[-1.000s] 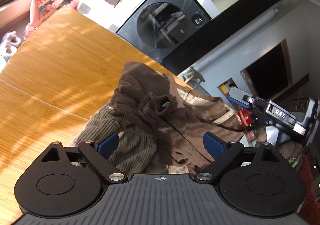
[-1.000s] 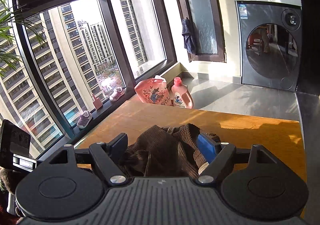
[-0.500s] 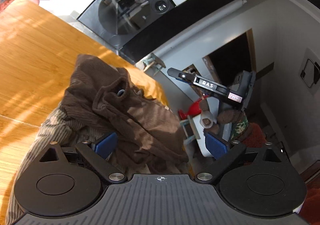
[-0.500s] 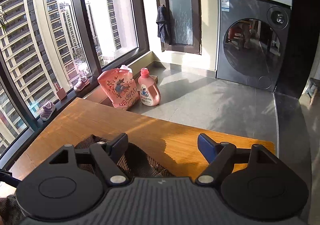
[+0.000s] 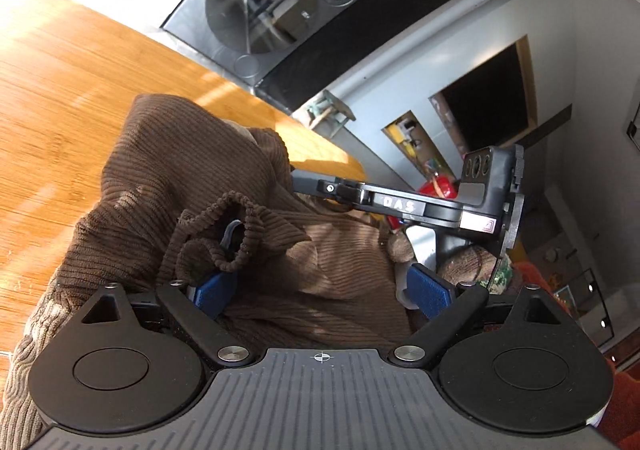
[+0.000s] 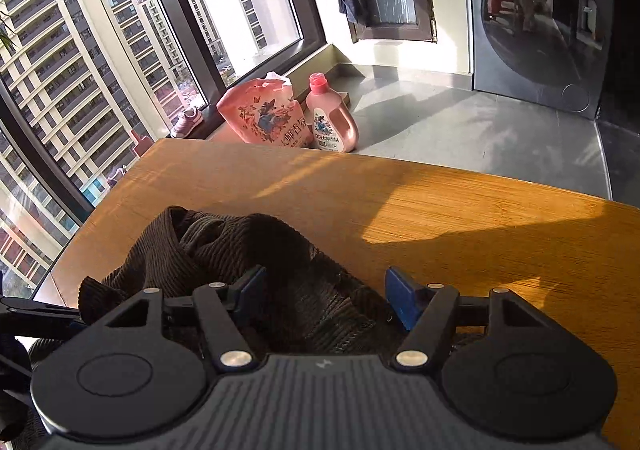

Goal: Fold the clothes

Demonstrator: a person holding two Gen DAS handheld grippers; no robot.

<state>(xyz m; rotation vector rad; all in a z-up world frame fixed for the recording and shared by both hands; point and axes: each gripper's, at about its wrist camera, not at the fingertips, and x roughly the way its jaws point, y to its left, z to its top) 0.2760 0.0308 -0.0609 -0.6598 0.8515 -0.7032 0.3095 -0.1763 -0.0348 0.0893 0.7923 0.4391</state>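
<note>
A brown corduroy garment [image 5: 192, 178] lies crumpled on the wooden table [image 5: 52, 90], with a gathered cuff opening [image 5: 236, 234] facing up. My left gripper [image 5: 324, 290] is open, its blue pads astride the cloth near the cuff. The right gripper's body [image 5: 420, 206] shows beyond the heap in the left wrist view. In the right wrist view the same garment [image 6: 224, 250] lies in shadow on the table [image 6: 440, 210]. My right gripper [image 6: 326, 296] is open over the garment's right part, holding nothing.
A washing machine [image 6: 540, 22] stands past the table's far edge. A pink refill bag [image 6: 268, 114] and a pink detergent bottle [image 6: 332, 118] stand on the floor by the window [image 6: 100, 50]. A doorway [image 5: 492, 98] lies to the right.
The left gripper has moved closer over the garment, near the cuff. The right gripper has swung back so the garment lies between its open fingers again.
</note>
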